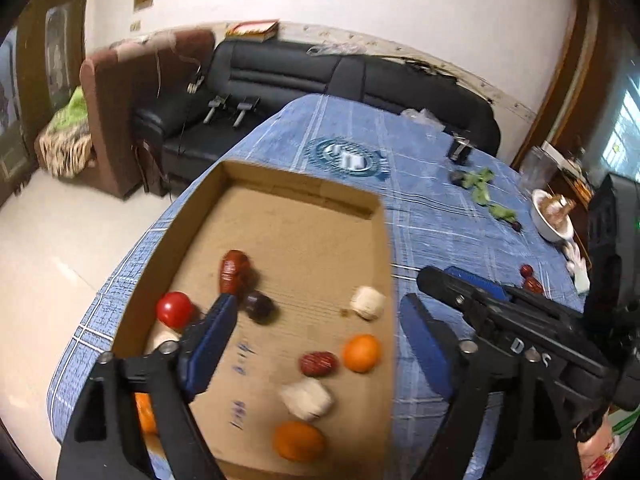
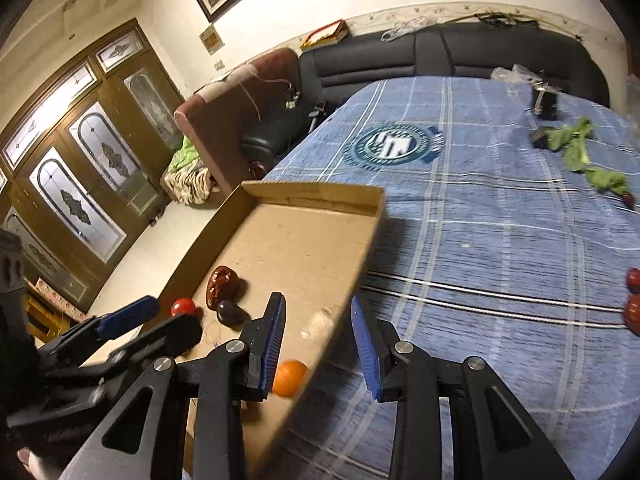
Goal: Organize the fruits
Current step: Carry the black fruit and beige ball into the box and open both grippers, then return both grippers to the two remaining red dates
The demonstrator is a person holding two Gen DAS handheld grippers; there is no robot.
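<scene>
The desk (image 1: 432, 208), under a blue plaid cloth, carries an open cardboard box (image 1: 304, 216) holding oranges (image 1: 361, 353), red dates (image 1: 319, 363), a red tomato (image 1: 174, 309) and pale round fruits (image 1: 368, 303). The left tool (image 1: 320, 340) hangs wide open over the box, gripping nothing. The right tool (image 2: 318, 340) straddles the box's right wall, wide open, empty; two dates (image 2: 633, 298) lie loose on the cloth.

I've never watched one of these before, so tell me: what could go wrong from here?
Two things, perhaps. The right tool hangs open astride the cardboard tray wall, so a careless move might catch the edge and tip it. In the tray, the left tool is open over loose fruit, such as the tomato and an orange; a nudge could set them rolling. Two red dates are on the cloth, outside the tray.
</scene>
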